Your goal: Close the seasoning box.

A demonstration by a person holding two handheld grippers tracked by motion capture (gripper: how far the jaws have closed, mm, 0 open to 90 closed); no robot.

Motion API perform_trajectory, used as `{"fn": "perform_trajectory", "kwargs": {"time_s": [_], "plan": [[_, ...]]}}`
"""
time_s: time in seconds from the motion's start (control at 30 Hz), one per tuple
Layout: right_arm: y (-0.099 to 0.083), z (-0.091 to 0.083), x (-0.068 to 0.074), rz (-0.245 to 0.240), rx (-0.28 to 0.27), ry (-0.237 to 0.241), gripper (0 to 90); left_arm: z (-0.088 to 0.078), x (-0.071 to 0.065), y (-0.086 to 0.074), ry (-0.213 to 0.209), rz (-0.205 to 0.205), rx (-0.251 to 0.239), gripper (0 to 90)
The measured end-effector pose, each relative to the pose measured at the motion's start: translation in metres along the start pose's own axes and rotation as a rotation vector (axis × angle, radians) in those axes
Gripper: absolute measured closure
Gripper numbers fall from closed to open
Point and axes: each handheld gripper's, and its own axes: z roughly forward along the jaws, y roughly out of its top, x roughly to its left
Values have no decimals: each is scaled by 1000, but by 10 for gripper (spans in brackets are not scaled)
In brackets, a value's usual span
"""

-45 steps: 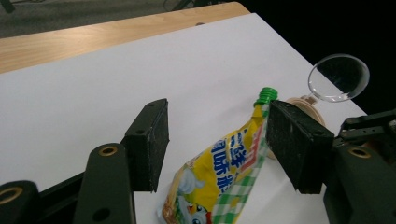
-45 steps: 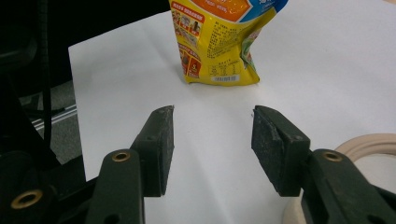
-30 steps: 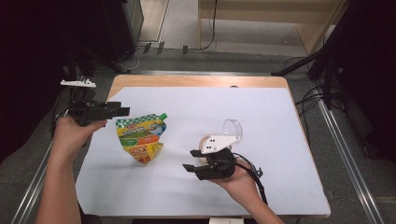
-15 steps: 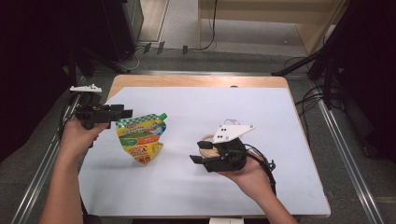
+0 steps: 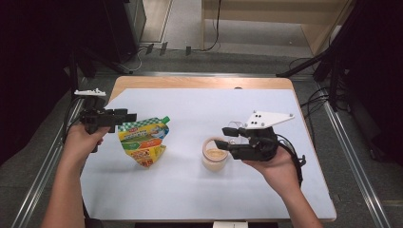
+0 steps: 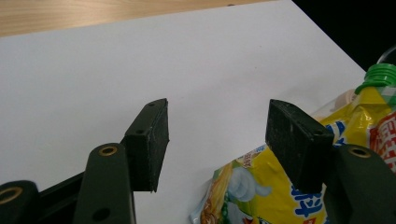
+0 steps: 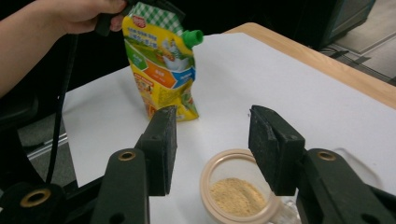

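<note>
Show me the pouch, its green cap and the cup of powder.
pouch [image 5: 142, 140]: high view, printed front.
green cap [image 7: 192, 37]: right gripper view, cap side.
cup [image 7: 209, 175]: right gripper view, left rim.

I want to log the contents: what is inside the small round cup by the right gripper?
The cup is open-topped and holds a tan, crumbly powder across its bottom. The right gripper's fingers cover part of its rim, so that edge stays unseen.

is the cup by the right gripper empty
No, the right gripper view shows a layer of tan powder in the bottom of the open cup beneath the right gripper.
</note>
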Motion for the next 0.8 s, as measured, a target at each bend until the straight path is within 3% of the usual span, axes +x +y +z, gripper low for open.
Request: {"fn": "perform_trajectory", "kwargs": {"time_s": [0.37, 0.57, 0.67, 0.8], "plan": [[-3, -26, -25, 48, -29, -71, 542, -3, 0, -2, -14, 1, 5, 400], [-7, -33, -36, 66, -35, -104, 545, 0, 4, -6, -8, -19, 13, 399], [-8, -36, -41, 76, -37, -116, 546, -3, 1, -4, -19, -21, -4, 401], [-12, -42, -49, 91, -41, -142, 551, -7, -1, -4, 0, -1, -5, 404]]}}
